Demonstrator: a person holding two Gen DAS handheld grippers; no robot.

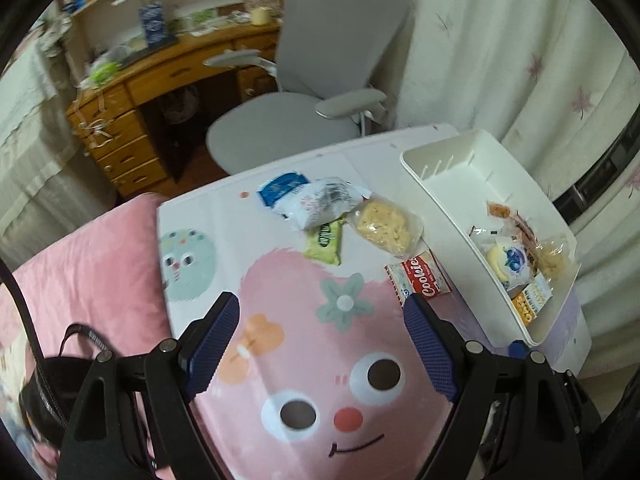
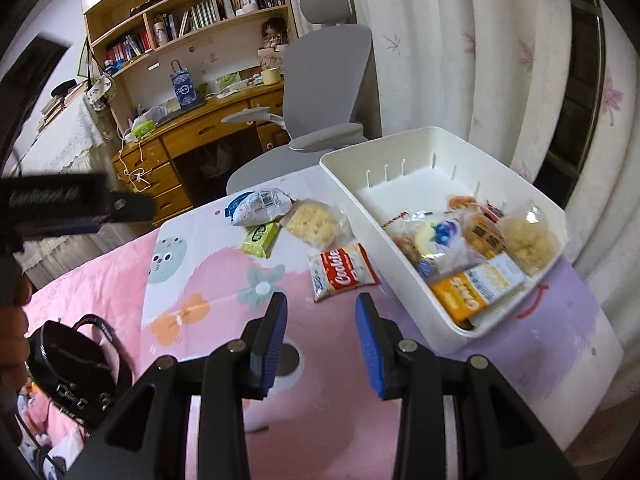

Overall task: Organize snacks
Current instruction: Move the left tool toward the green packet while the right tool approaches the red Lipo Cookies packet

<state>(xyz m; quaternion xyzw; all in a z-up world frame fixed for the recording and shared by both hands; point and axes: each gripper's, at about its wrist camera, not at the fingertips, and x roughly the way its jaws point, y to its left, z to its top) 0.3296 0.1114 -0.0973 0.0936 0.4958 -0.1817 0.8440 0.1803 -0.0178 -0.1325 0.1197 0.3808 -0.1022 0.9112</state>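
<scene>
While the left wrist view looked down over the cartoon-printed cloth (image 1: pixel 304 320), the left claw (image 1: pixel 322 344) hung released and empty at the bottom of the frame. The loose snacks lay in the middle: a white packet (image 1: pixel 320 202) over a blue one (image 1: pixel 280 188), a green bar (image 1: pixel 325 242), a yellow noodle cake (image 1: pixel 384 226) and the Cookies pack (image 1: pixel 420 276). The white bin (image 1: pixel 444 164) stood at the right, already part filled.

From the right wrist view, the right claw (image 2: pixel 321 334) was likewise spread and held nothing, low in the centre. The Cookies pack (image 2: pixel 342 266) sat just above it, close beside the bin (image 2: pixel 400 144). This pack seemed the natural next pick; a good grasp would probably close across its short sides, pinching the flat wrapper low without dragging the cloth, then lift clear of the bin's near wall before letting go.
</scene>
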